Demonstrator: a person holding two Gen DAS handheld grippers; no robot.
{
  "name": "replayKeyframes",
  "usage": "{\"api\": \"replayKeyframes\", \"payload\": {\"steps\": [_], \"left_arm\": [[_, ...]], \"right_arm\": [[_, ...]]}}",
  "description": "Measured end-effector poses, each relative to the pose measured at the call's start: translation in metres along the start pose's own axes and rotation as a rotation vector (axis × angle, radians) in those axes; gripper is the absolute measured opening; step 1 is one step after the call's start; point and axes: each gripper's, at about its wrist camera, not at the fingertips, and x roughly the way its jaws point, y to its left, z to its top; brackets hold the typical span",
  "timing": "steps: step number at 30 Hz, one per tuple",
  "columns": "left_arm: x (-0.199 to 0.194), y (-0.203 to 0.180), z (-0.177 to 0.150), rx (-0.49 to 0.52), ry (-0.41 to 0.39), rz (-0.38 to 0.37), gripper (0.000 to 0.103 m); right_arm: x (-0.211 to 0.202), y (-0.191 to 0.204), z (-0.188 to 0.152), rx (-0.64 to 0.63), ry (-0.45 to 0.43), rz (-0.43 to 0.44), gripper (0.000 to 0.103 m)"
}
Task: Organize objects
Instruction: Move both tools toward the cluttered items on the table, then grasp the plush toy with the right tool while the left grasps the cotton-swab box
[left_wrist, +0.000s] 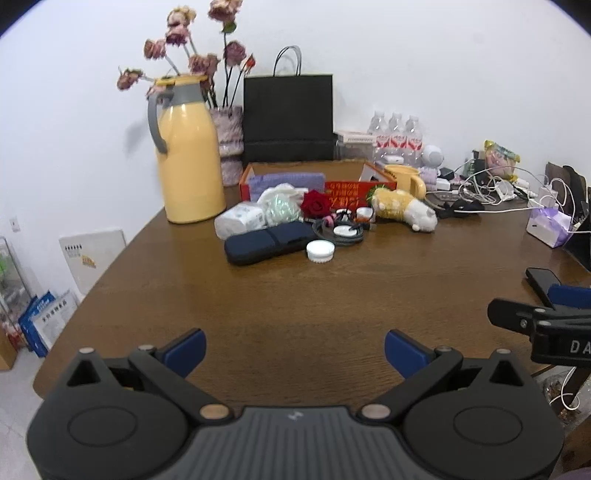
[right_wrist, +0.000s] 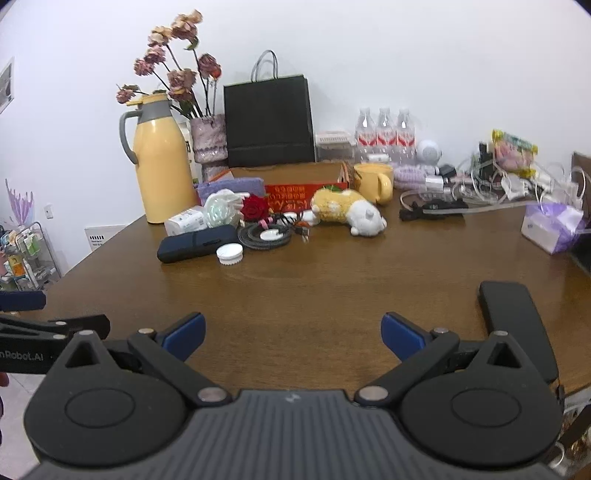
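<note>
Brown counter (left_wrist: 332, 288) w/ clutter at far side. Yellow jug (left_wrist: 190, 162) upright far left, red box (left_wrist: 317, 184) beside it. Plush toy (left_wrist: 404, 208), navy case (left_wrist: 269, 242), white lid (left_wrist: 320, 251) lie in front of box. Left hand-held gripper (left_wrist: 294, 349) & right hand-held gripper (right_wrist: 293, 334): both spread apart, nothing between, over bare near edge.

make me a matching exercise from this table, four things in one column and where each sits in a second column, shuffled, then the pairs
Things
1. yellow thermos jug
2. white round lid
3. plush toy
4. black paper bag

Places
A. lying on its side in front of the yellow mug
B. upright against the back wall, behind the red box
C. left end of the clutter, in front of the dried flowers
D. on the wooden table, by the near end of the dark blue case

Pairs: 1-C, 2-D, 3-A, 4-B
</note>
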Motion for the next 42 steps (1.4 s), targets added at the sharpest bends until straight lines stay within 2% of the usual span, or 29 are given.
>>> {"api": "replayKeyframes", "payload": {"steps": [5, 11, 13, 17, 21, 24, 25, 28, 30, 32, 34, 37, 38, 40, 42], "left_arm": [[0.008, 0.003, 0.0, -0.012, 0.004, 0.024, 0.103], [0.027, 0.01, 0.005, -0.03, 0.03, 0.023, 0.103], [0.036, 0.014, 0.009, -0.026, 0.024, 0.033, 0.103], [0.062, 0.026, 0.025, -0.012, -0.006, 0.027, 0.101], [0.108, 0.052, 0.057, -0.004, -0.056, -0.026, 0.101], [0.159, 0.074, 0.087, 0.063, -0.035, -0.081, 0.1], [0.177, 0.082, 0.098, 0.069, -0.027, -0.079, 0.097], [0.216, 0.096, 0.12, 0.111, -0.03, -0.065, 0.097], [0.239, 0.099, 0.131, 0.144, -0.014, -0.027, 0.097], [0.259, 0.103, 0.138, 0.186, -0.01, -0.054, 0.097], [0.282, 0.108, 0.143, 0.203, 0.012, -0.073, 0.095], [0.306, 0.117, 0.149, 0.201, 0.061, -0.094, 0.088], [0.31, 0.121, 0.15, 0.198, 0.075, -0.122, 0.087], [0.318, 0.127, 0.15, 0.207, 0.099, -0.178, 0.087], [0.328, 0.133, 0.149, 0.196, 0.131, -0.208, 0.087]], "right_arm": [[0.008, -0.005, -0.002, 0.017, 0.015, -0.015, 0.103], [0.029, -0.006, -0.004, -0.024, 0.039, -0.037, 0.103], [0.039, -0.01, -0.003, -0.02, 0.044, -0.054, 0.103], [0.067, -0.024, 0.002, 0.002, 0.086, -0.037, 0.103], [0.096, -0.037, 0.024, -0.027, 0.038, -0.045, 0.103], [0.134, -0.055, 0.053, -0.037, 0.03, -0.044, 0.102], [0.145, -0.059, 0.062, -0.053, 0.022, -0.041, 0.102], [0.187, -0.074, 0.094, -0.106, 0.004, -0.028, 0.102], [0.22, -0.09, 0.113, -0.11, 0.035, -0.011, 0.097], [0.249, -0.101, 0.128, -0.101, 0.089, -0.028, 0.092], [0.276, -0.11, 0.136, -0.121, 0.1, -0.009, 0.089], [0.316, -0.122, 0.142, -0.124, 0.185, -0.003, 0.076], [0.326, -0.126, 0.141, -0.127, 0.204, 0.009, 0.071], [0.341, -0.135, 0.139, -0.097, 0.243, 0.03, 0.07], [0.346, -0.141, 0.136, -0.063, 0.259, 0.081, 0.063]]}}
